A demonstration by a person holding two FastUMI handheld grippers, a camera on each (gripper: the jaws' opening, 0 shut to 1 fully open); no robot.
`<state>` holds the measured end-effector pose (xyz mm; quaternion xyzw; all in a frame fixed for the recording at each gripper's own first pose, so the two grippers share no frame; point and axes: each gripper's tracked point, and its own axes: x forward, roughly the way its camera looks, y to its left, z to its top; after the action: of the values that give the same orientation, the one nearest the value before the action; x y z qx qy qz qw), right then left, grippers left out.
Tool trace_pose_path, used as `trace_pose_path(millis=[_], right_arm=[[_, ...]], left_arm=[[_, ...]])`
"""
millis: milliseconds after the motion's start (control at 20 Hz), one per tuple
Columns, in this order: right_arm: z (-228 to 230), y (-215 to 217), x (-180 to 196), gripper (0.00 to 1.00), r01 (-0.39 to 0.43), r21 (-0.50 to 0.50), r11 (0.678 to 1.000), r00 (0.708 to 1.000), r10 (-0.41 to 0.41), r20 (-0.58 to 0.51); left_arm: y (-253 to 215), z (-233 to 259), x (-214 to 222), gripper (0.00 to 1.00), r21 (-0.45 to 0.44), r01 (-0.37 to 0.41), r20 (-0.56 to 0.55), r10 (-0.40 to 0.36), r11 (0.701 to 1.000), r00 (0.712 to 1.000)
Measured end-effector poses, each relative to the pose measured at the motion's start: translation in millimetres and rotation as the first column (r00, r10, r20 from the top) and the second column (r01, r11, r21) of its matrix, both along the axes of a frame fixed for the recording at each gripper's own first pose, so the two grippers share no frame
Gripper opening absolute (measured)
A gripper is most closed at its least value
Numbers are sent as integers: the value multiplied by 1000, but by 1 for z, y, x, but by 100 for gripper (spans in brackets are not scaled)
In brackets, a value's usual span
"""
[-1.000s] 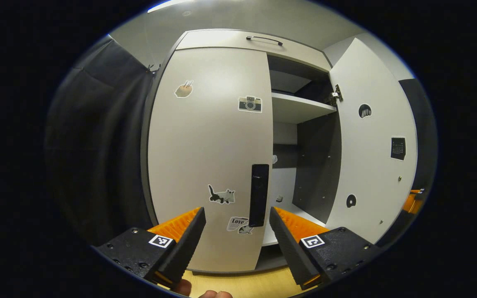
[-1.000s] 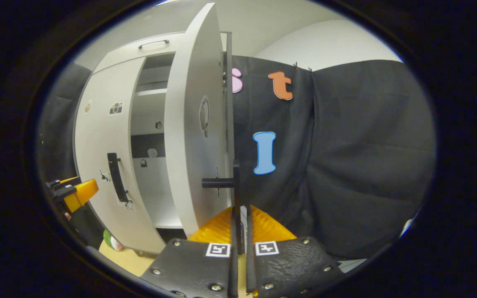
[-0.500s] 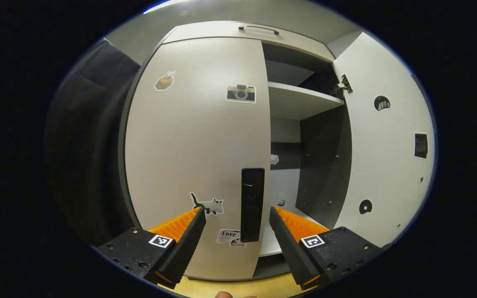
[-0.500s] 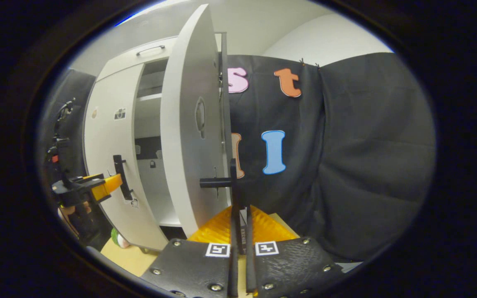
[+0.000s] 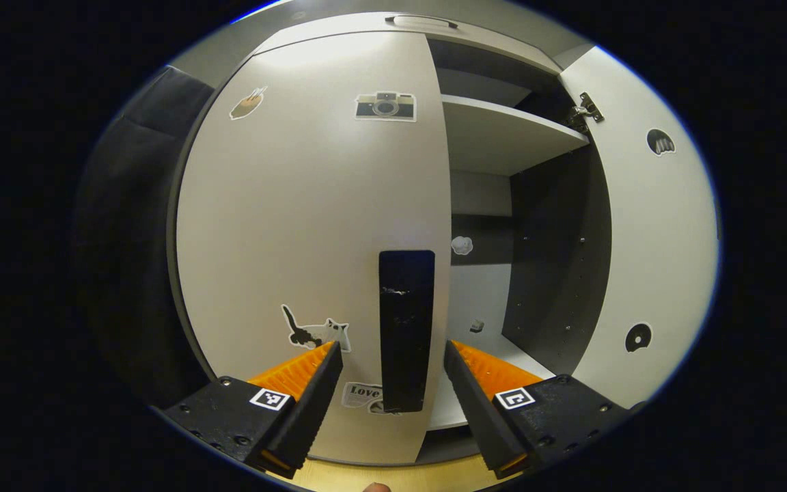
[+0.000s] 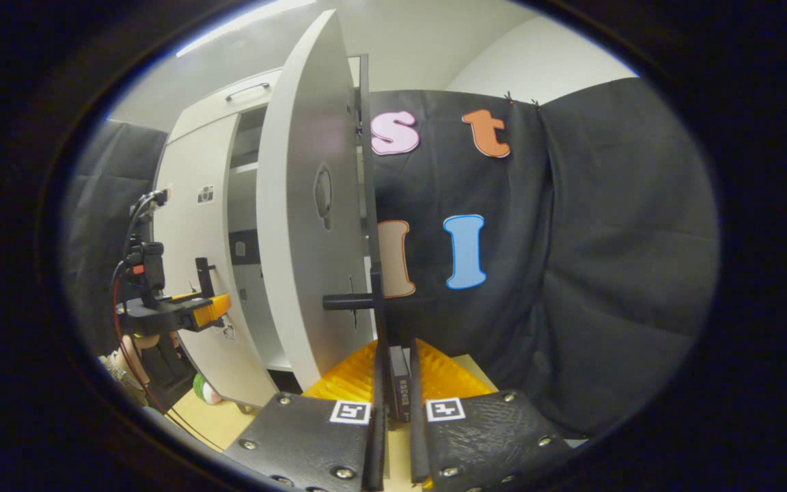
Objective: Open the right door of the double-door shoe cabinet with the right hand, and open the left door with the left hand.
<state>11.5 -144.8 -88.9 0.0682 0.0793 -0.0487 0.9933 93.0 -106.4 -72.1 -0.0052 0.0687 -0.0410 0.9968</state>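
Observation:
The left door [image 5: 311, 191] of the pale shoe cabinet is closed and carries several stickers. Its black upright handle [image 5: 405, 328] lines up with the gap of my left gripper [image 5: 393, 355], which is open, one finger on each side and neither touching. The right door [image 5: 653, 239] stands swung out. In the right gripper view that door [image 6: 305, 205] shows nearly edge-on. My right gripper [image 6: 393, 365] is shut on its black handle [image 6: 380, 307]. Farther left, the left gripper [image 6: 188, 311] sits close to the left door's handle [image 6: 202, 273].
Inside the cabinet are a shelf [image 5: 503, 130] and a dark side panel [image 5: 550, 260]. A drawer with a handle [image 5: 421, 20] tops the cabinet. Black cloth hangs on both sides [image 6: 571, 273]. The floor is wood [image 6: 209, 424], with a small green and white thing [image 6: 205, 391] by the cabinet's foot.
My left gripper has moved closer to the left door, so its handle looms larger between the open fingers. The right door has swung further open with my right gripper still clamped on its handle.

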Motion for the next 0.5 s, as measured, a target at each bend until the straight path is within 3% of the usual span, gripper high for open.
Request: trace_pose_path(millis=[150, 450, 500], right_arm=[[-1, -4, 0, 19, -21, 5, 1000, 1000, 21, 0], [-3, -12, 6, 20, -49, 14, 999, 999, 49, 0], [-2, -12, 5, 28, -54, 16, 998, 999, 54, 2]], left_arm=[[0, -1, 4, 86, 6, -26, 6, 26, 1000, 1000], [0, -2, 8, 81, 12, -50, 23, 50, 999, 998], [0, -1, 8, 81, 11, -50, 28, 50, 999, 998]])
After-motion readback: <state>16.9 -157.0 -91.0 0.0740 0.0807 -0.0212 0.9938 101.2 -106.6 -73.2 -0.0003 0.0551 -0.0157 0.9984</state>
